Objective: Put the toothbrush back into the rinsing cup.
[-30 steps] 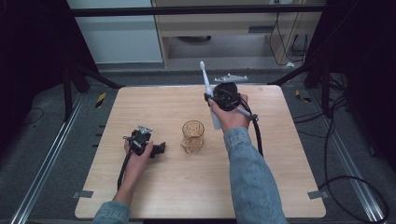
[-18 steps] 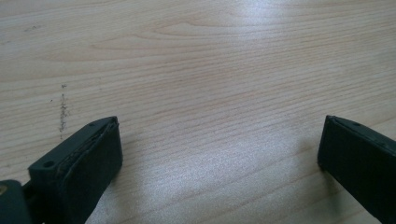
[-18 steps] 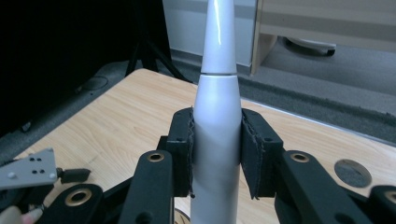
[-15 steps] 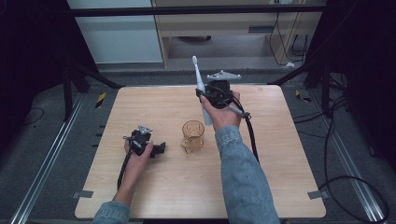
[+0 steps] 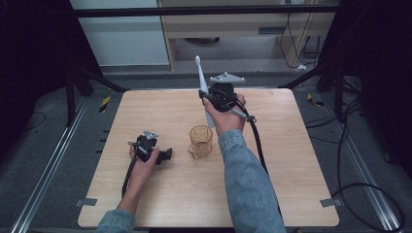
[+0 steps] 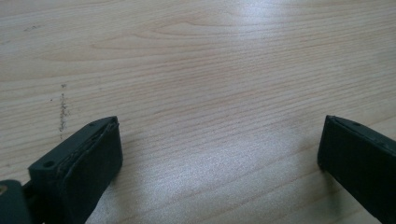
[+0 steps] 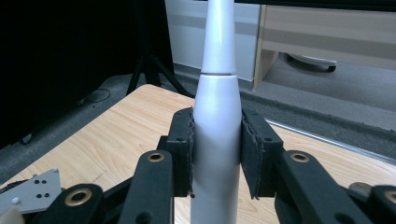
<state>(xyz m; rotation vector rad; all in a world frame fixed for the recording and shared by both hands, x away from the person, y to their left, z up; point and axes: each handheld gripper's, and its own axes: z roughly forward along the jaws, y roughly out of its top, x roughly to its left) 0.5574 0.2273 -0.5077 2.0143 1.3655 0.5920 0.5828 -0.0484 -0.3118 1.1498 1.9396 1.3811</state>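
- Electric toothbrush (image 5: 201, 81) — white, clamped in the right gripper (image 5: 219, 95) above the far half of the table (image 5: 291, 194), near the far edge; brush head tilts up and away toward 11 o'clock in the high view.
- Right gripper view: both pads (image 7: 183, 154) press flat on the toothbrush (image 7: 215, 140) body, just below the neck seam. Jaws closed on it, grip looks square.
- Amber glass cup (image 5: 200, 141) stands upright mid-table, at about 7 o'clock from the right gripper, near but clear of it. Looks empty.
- Left gripper (image 5: 154, 153) rests on the table at 9 o'clock from the cup, held by the left hand (image 5: 141, 162). Left gripper view: jaws spread wide, nothing but bare wood between them.
- Step, as I read it: carry phase — brush lifted, likely bound for the cup.
- Next move calls for bringing the handle end over the cup mouth, brush near vertical, lowering it, then releasing. Risk: handle catches the rim and tips the cup.
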